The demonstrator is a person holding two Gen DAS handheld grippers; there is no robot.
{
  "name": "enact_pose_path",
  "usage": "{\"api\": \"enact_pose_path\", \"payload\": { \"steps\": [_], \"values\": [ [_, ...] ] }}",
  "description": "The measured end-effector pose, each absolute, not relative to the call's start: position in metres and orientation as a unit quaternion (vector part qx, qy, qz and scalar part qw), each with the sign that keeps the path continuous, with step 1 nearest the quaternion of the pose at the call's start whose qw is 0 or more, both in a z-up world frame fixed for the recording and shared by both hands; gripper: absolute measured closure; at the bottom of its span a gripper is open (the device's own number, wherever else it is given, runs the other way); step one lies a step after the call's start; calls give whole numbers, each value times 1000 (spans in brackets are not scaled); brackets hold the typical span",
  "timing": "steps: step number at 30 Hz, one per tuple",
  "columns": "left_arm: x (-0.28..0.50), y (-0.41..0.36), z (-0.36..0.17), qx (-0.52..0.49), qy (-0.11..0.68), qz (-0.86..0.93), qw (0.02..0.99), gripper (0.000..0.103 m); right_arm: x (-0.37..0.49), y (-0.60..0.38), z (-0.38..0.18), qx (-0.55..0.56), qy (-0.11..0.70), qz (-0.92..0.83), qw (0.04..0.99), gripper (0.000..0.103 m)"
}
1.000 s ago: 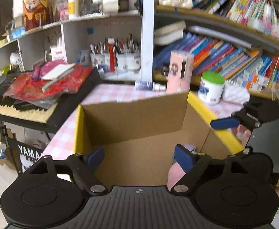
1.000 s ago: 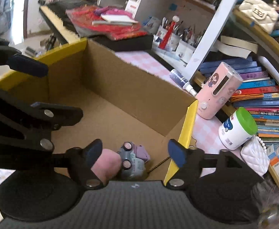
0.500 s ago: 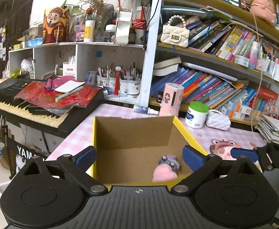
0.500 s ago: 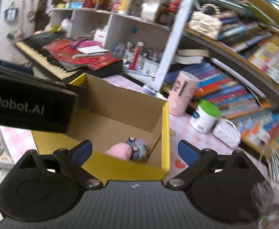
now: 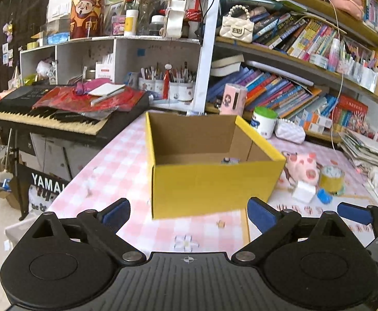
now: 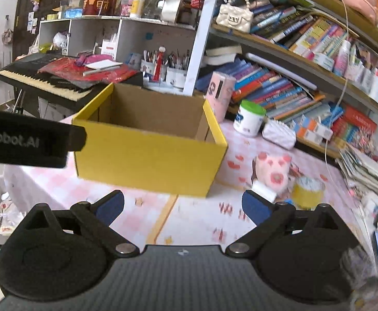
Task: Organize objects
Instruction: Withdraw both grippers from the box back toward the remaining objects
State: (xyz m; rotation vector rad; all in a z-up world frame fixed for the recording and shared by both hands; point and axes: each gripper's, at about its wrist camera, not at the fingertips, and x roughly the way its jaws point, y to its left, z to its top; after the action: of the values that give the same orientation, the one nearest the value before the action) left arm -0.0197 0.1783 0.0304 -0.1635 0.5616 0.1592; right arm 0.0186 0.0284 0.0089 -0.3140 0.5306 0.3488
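A yellow cardboard box stands open on the pink checked table; it also shows in the right wrist view. A small toy peeks over its near wall inside. My left gripper is open and empty, in front of the box. My right gripper is open and empty, in front of the box's right corner. A pink plush pig, a yellow tape roll, a white cube and a blue toy lie right of the box.
A keyboard with red cloth stands left of the table. Bookshelves fill the back. A pink cylinder, a green-lidded jar and a white purse stand behind the box. Stacked papers lie at right.
Both grippers have pulled back and up, from over the box's inside to in front of it. The pink and grey toys stay in the box. Both remain open.
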Motion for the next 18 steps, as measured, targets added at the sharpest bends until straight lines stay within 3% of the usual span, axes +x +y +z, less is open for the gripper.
{"api": "enact_pose_path", "payload": {
  "steps": [18],
  "values": [
    [-65, 150, -4, -82, 328, 43, 940, 4, -41, -11, -3, -127, 289, 140, 938, 2]
  ]
}}
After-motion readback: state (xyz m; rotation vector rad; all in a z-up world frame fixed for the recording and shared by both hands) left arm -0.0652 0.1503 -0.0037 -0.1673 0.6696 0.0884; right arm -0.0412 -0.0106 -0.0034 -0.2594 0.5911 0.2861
